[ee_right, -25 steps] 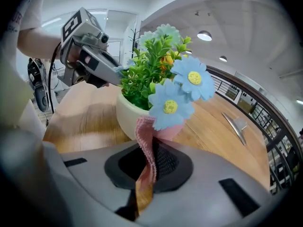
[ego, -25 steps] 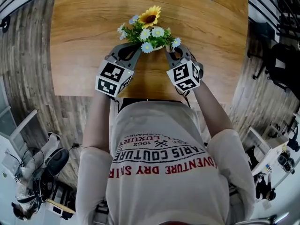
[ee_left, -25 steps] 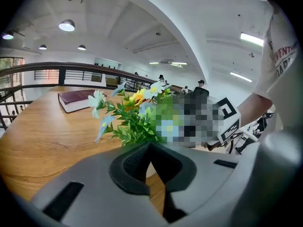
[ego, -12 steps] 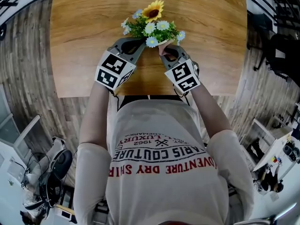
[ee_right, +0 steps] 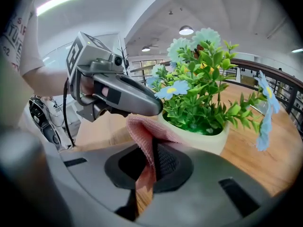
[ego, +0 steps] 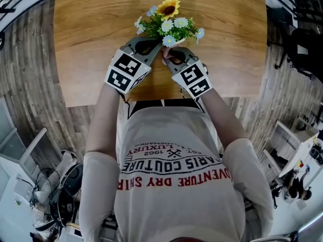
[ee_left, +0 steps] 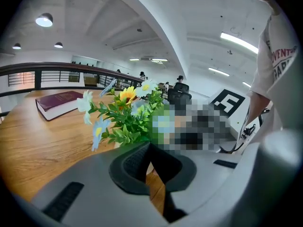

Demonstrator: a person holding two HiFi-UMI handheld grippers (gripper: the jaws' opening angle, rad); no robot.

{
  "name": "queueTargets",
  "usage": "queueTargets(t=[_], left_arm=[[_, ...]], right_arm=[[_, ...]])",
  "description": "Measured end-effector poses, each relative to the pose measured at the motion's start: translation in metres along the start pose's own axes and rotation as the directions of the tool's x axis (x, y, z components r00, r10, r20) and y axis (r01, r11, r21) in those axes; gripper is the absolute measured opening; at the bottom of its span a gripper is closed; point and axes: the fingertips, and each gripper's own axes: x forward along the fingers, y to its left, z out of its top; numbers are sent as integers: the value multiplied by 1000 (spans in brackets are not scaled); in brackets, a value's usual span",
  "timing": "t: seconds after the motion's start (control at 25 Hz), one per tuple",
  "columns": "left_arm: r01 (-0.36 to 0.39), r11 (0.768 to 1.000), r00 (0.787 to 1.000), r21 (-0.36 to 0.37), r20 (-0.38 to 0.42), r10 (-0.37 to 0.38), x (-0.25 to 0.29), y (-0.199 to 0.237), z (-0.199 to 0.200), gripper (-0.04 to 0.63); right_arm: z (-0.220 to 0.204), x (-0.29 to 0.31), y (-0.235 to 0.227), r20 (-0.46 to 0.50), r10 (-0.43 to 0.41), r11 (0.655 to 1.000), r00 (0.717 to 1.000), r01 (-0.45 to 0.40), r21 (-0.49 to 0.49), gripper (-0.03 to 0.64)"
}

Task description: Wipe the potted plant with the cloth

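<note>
Tabletop wiping went on: right tongs, clamping the cloth, slid along the pot. Left tongs stayed closed, empty.

Wood table on grey plank floor; dark red book lies flat on the table. Dark railing behind, white vaulted ceiling with round lamps and strip lights. Clutter at the floor edges, possibly chairs and gear.

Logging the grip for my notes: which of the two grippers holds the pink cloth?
The right gripper: its jaws pinch the pink cloth next to the pot. The left gripper has its jaws shut on nothing.
</note>
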Motion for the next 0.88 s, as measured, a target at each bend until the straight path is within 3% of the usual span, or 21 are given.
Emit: queueTargets(t=[0.16, 0.44, 0.72, 0.88], left_arm=[[-6, 1000, 1000, 31, 28, 5, 1, 0, -1, 15], [-29, 1000, 999, 6, 46, 29, 1, 2, -2, 17], [-109, 994, 993, -1, 56, 109, 2, 2, -4, 17], [-163, 985, 984, -54, 69, 167, 2, 4, -5, 17]], right_arm=[[5, 7, 7, 32, 3, 1000, 999, -4, 31, 37], [-3, -12, 4, 49, -4, 996, 999, -1, 90, 37], [-48, -54, -45, -46, -93, 990, 995, 98, 105, 37], [-62, -70, -85, -79, -136, 986, 987, 143, 89, 37]])
